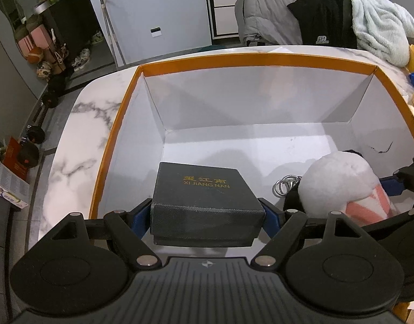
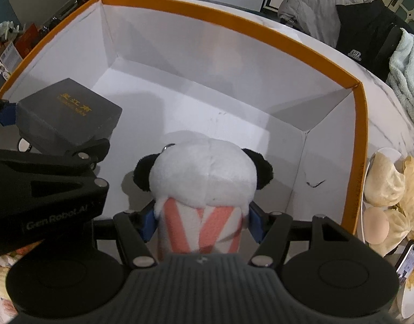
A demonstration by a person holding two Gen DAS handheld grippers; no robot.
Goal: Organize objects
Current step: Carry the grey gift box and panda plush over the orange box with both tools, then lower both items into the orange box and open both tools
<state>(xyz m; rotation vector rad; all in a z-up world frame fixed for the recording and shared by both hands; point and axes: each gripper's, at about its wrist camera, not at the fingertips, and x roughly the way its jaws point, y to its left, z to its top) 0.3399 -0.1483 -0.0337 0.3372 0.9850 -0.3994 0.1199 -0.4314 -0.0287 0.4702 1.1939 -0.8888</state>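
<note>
A large orange-rimmed white box (image 1: 117, 124) (image 2: 360, 140) fills both views. My left gripper (image 1: 207, 216) is shut on a dark grey gift box (image 1: 204, 199) with gold lettering, held low inside the big box at its left side; that gift box (image 2: 69, 113) and the left gripper (image 2: 45, 140) also show in the right wrist view. My right gripper (image 2: 201, 224) is shut on a white panda plush (image 2: 204, 178) with black ears and a pink-striped body, held inside the box. The plush (image 1: 341, 183) carries a metal key ring (image 1: 283, 185).
The box stands on a white marble table (image 1: 72, 145). Jackets and a pale blue towel (image 1: 379, 27) hang over chairs behind it. Steamed-bun toys (image 2: 390, 189) and a phone (image 2: 407, 262) lie right of the box. Dumbbells and cartons (image 1: 12, 172) sit on the floor to the left.
</note>
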